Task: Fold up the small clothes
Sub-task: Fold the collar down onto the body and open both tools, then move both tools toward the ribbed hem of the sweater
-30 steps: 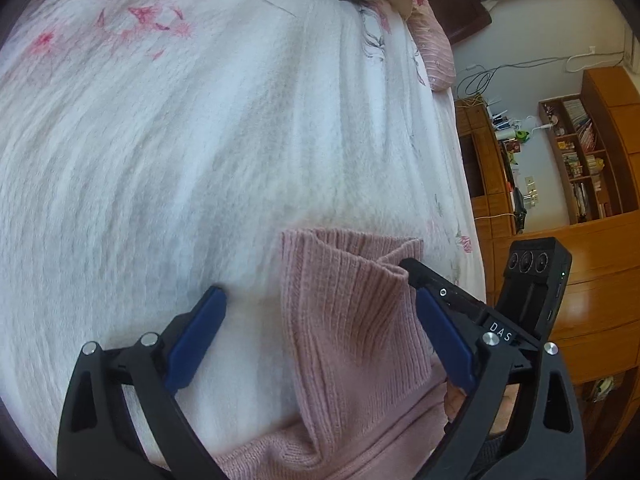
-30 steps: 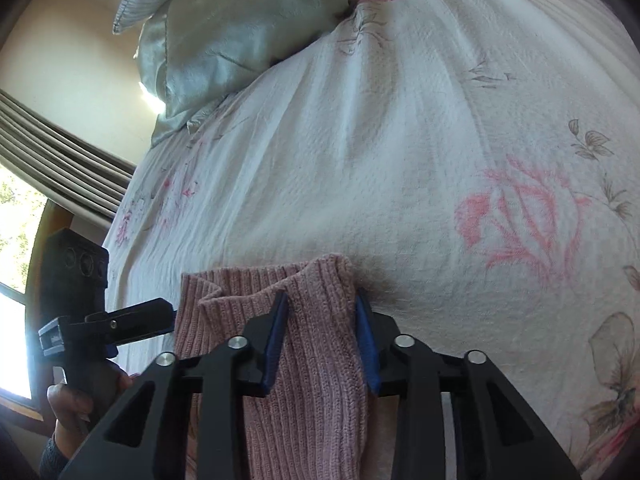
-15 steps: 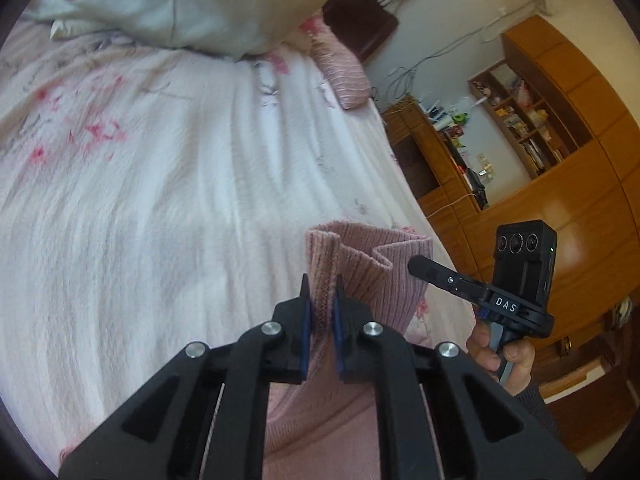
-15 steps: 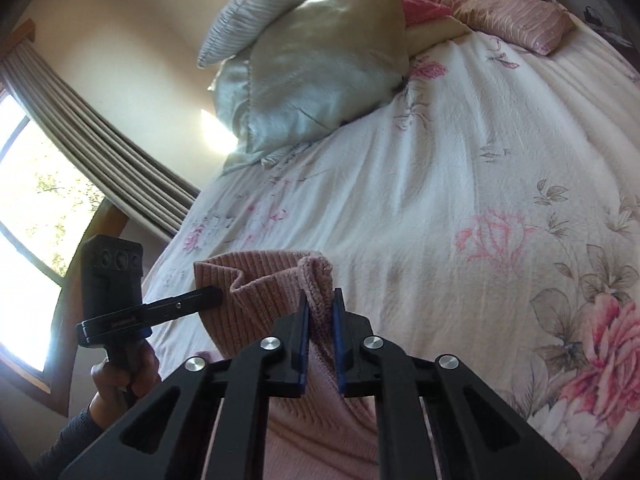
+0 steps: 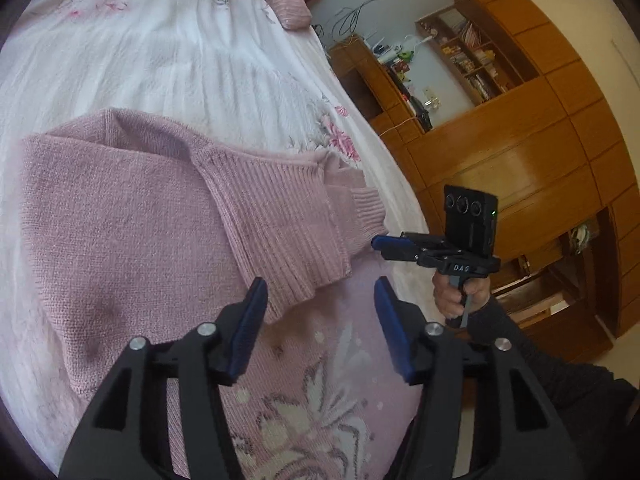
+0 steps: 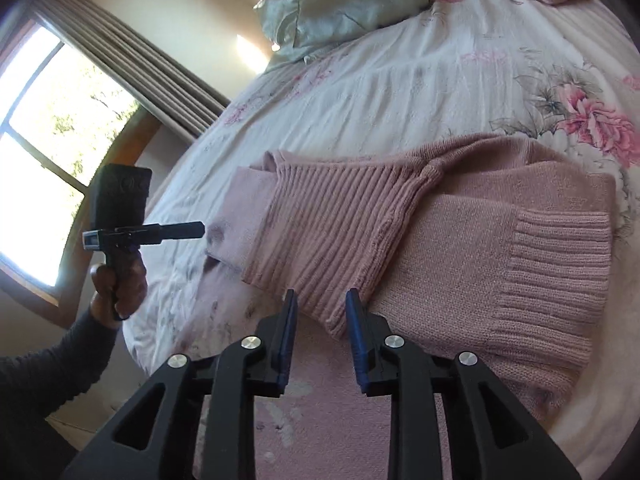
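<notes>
Floral bedspread (image 5: 168, 60) spread ahead of both tools. Pink sweater (image 5: 120, 240) flat just beyond the tips, ribbed sleeve (image 6: 332, 232) folded across. Left gripper (image 5: 318, 320) gaping wide, empty; right gripper (image 6: 320, 336) narrower, empty. Next: pinch the near hem evenly, lift low, fold away squarely.

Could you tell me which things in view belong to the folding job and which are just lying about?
Belongs to the job:
- pink knitted sweater, lying on the bed with a sleeve folded across it
- left tool, open
- right tool, open

Just lying about:
- pale pillows at the head of the floral bedspread
- wooden shelving
- curtain
</notes>
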Demonstrator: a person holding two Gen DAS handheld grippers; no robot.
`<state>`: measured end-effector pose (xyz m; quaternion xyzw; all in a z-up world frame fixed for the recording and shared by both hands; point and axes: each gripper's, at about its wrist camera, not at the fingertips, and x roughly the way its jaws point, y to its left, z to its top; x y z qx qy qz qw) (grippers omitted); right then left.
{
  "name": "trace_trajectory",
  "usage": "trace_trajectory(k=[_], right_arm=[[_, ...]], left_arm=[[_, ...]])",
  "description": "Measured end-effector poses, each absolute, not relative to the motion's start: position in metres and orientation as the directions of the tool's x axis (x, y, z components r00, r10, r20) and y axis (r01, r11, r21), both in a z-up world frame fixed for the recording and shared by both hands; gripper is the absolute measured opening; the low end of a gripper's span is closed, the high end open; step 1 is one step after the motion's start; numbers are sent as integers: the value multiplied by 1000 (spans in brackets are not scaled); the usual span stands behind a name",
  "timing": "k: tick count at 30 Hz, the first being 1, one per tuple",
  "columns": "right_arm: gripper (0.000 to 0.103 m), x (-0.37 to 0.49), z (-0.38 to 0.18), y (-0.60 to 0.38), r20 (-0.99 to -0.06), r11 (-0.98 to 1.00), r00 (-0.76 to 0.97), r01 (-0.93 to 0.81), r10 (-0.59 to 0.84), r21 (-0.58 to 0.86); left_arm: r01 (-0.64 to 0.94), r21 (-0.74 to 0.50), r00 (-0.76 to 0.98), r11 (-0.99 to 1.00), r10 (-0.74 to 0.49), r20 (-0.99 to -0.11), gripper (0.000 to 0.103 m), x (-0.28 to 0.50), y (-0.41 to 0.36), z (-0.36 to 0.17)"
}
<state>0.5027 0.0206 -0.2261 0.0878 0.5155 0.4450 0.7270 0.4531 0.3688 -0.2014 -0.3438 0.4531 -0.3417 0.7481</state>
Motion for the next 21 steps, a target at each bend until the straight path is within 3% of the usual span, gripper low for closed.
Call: trace_trajectory(k=[1, 2, 4, 8, 9, 11, 12, 13, 14, 15, 16, 18, 21], right_arm=[[27, 507, -219, 21, -639, 570, 78, -543, 766, 617], [27, 511, -214, 24, -604, 548, 79, -527, 793, 650], [27, 527, -217, 35, -547, 514, 78, -472, 834, 717], [27, 543, -264, 60, -508, 477, -9, -327, 862, 816], [27, 541, -276, 62, -516, 481, -33, -315, 856, 818], [22, 529, -295, 64, -610, 558, -47, -350, 791, 752], [8, 525, -302, 60, -639, 583, -34, -374, 768, 721], [2, 525, -307, 53, -641, 589, -29, -365, 767, 721], [2, 525, -307, 45, -636, 590, -20, -354, 771, 726], [5, 524, -304, 39, -632, 590, -7, -352, 775, 727], [17, 522, -297, 34, -625, 587, 10, -354, 781, 728], [21, 515, -288, 28, -578, 547, 22, -353, 816, 759], [19, 507, -301, 29, -607, 580, 13, -309, 795, 753]], left_arm=[[198, -857, 369, 477, -846, -385, 75, 461, 367, -197], [205, -883, 357, 422, -872, -334, 79, 471, 359, -195], [202, -930, 308, 308, -921, -239, 82, 493, 336, -202], [26, -980, 258, 196, -949, -183, 81, 515, 302, -263], [-2, -979, 231, 202, -953, -197, 81, 512, 295, -277], [4, -944, 229, 330, -919, -321, 70, 503, 293, -291], [-7, -937, 230, 348, -912, -340, 62, 499, 298, -298], [-23, -930, 235, 367, -902, -362, 52, 495, 304, -301], [-19, -923, 252, 384, -891, -377, 52, 490, 311, -298], [1, -914, 262, 406, -882, -392, 59, 485, 313, -291], [18, -906, 273, 423, -874, -403, 73, 482, 314, -283], [54, -894, 278, 445, -866, -415, 82, 477, 312, -269], [8, -847, 269, 532, -817, -511, 83, 480, 307, -276]])
